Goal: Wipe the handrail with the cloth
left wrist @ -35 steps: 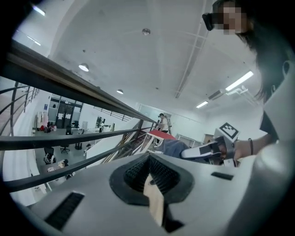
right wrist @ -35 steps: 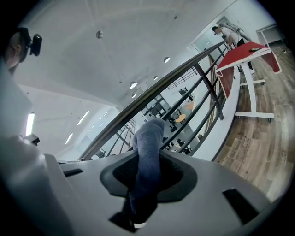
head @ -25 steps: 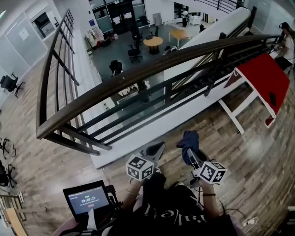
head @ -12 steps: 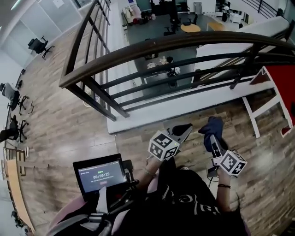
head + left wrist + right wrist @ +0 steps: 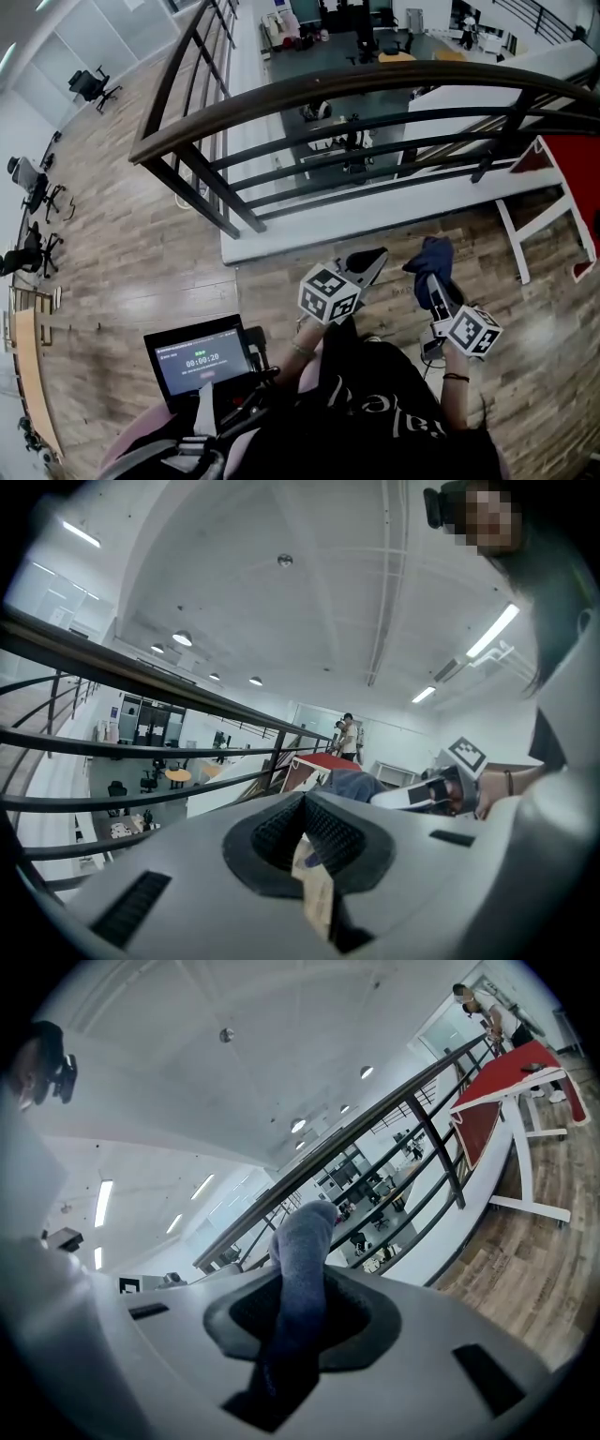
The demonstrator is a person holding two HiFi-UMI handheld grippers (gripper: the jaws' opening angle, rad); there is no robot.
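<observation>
The right gripper (image 5: 434, 284) has its jaws clamped on the blue cloth (image 5: 428, 255), which sticks up out of them in a bunch, near the person's body and well short of the handrail (image 5: 375, 84). Just to its left, the left gripper (image 5: 368, 262) is held low with its jaws pressed together. Both point toward the dark curved rail, which runs across the far side above the wooden floor (image 5: 122, 253).
</observation>
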